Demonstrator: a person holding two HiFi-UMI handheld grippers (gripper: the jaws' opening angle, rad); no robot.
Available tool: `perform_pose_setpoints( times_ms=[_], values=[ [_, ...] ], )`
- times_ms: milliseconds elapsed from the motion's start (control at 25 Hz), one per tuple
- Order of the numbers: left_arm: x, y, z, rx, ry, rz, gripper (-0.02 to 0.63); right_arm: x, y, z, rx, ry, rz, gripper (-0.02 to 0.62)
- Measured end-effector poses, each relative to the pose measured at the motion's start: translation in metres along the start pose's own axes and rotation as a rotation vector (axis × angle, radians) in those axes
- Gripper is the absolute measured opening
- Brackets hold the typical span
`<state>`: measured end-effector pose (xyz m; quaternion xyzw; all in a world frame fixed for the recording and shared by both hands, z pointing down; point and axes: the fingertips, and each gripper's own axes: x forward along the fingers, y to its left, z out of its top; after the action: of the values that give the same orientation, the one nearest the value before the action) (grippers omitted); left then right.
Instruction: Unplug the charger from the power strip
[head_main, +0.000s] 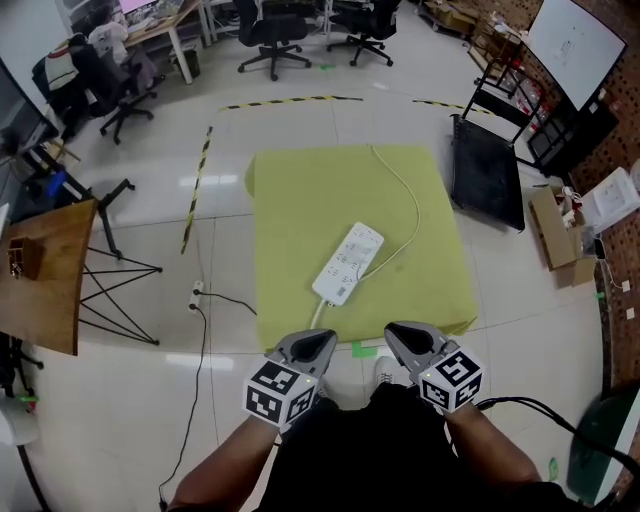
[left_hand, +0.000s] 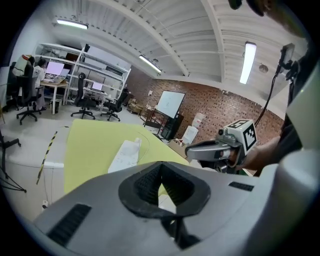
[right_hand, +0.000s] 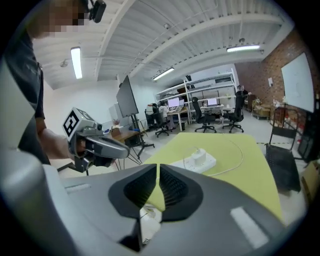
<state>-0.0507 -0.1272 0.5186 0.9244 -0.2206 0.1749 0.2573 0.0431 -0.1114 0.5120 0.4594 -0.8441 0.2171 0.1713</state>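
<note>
- Charger (right_hand: 202, 156) sits plugged into power strip (head_main: 345, 265), frame centre, within easy reach.
- Left gripper (head_main: 322, 342), right gripper (head_main: 396, 334), lower centre: jaws together, empty, poised for approach.

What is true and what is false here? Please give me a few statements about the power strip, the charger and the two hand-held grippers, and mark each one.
1. The power strip lies on the yellow-green table. True.
2. The charger has been pulled out and lies beside the strip. False: it sits plugged into the strip.
3. The right hand-held gripper is clamped on the white cable. False: its jaws are shut on nothing, at the table's near edge.
4. The left hand-held gripper holds nothing. True.
5. Both hand-held grippers are side by side, short of the power strip. True.
</note>
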Motion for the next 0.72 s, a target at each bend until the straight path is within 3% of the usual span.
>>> perform_pose_setpoints(
  times_ms=[200,480,720],
  values=[
    [0.014,0.015,-0.001,-0.026,0.012,0.049,0.006,0.038,-0.048,-0.001,-0.109,0.059,-0.065,0.114],
    [0.026,0.042,0.009,-0.119,-0.019,0.191,0.006,0.102,-0.108,-0.008,-0.224,0.158,-0.045,0.181],
    [0.036,0.052,0.003,-0.17,0.044,0.262,0.006,0.135,-0.137,-0.016,-0.278,0.209,-0.007,0.241]
  ],
)
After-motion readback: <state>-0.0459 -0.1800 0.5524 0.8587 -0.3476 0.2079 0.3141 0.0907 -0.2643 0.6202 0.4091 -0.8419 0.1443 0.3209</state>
